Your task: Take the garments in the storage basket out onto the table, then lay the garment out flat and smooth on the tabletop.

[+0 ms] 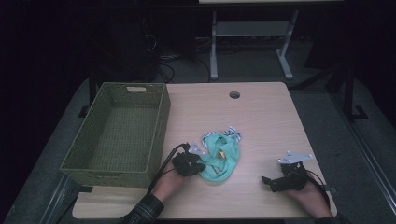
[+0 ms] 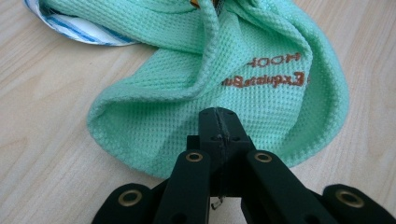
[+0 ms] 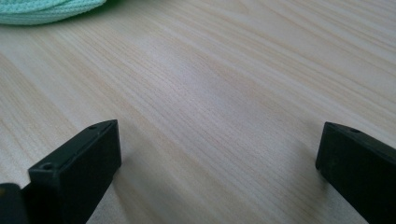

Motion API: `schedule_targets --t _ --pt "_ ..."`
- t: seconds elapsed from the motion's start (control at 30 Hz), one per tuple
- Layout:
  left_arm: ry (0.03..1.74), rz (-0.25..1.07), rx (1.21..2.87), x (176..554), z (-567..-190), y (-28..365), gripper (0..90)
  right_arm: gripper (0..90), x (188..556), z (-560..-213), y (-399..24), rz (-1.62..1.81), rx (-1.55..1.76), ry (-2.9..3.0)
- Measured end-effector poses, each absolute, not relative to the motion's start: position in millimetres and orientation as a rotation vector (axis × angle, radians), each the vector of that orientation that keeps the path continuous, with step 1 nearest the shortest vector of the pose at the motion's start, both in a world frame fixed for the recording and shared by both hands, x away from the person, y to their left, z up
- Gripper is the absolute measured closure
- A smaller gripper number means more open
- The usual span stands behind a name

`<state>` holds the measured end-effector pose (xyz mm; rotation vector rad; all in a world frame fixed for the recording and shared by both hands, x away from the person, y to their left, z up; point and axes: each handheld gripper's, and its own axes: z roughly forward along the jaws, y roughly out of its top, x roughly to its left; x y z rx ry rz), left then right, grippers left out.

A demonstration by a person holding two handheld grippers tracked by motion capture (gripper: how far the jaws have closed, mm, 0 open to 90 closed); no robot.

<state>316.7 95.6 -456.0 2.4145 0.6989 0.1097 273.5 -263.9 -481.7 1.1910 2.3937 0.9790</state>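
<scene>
- Towel (image 1: pixel 220 156): mint-green waffle cloth, crumpled in a loose heap near the middle of the table (image 1: pixel 261 116), a bit toward my side. Orange lettering on it in the left gripper view, plus a blue-and-white striped piece (image 2: pixel 79 28) at its far edge.
- Something small and brass-coloured sits on the heap in the high view; I can't tell what it is.
- Left gripper (image 2: pixel 219 122): jaws pressed together, tips right at the near edge of the towel, over the fabric. I can't tell whether any cloth is pinched between them.
- Right gripper (image 1: pixel 267 180): jaws spread wide, nothing between them, resting low over bare wood, well apart from the towel on its right. I see a corner of green cloth at the top left of the right gripper view.
- Green woven basket (image 1: pixel 161 126): at the table's left edge, just left of the left gripper.
</scene>
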Motion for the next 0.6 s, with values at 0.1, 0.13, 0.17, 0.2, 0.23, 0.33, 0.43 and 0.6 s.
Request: schedule_targets --t 0.1,0.13,0.17,0.2,0.23,0.33,0.43,0.6 --pt "0.700 0.089 2.414 318 -456 96 88.9 8.1 276 -479 -264 0.973 1.177 2.408" --pt "0.701 0.084 2.416 318 -456 96 88.6 9.1 277 -478 -264 0.980 1.185 2.409" --pt "0.699 0.087 2.416 319 -456 96 88.6 9.1 278 -477 -263 0.983 1.183 2.411" --pt "0.699 0.087 2.419 318 -456 96 88.6 10.1 280 -476 -263 0.985 1.176 2.407" --pt "0.698 0.095 2.421 318 -455 96 88.6 12.6 280 -474 -262 0.988 1.182 2.403" --pt "0.696 0.095 2.427 318 -455 95 88.5 15.3 284 -470 -260 1.017 1.155 2.406" --pt "0.701 0.083 2.419 319 -456 96 88.5 20.3 290 -465 -255 1.042 1.136 2.413" --pt "0.718 0.067 2.404 320 -456 96 88.7 26.3 302 -455 -244 1.083 1.100 2.422"
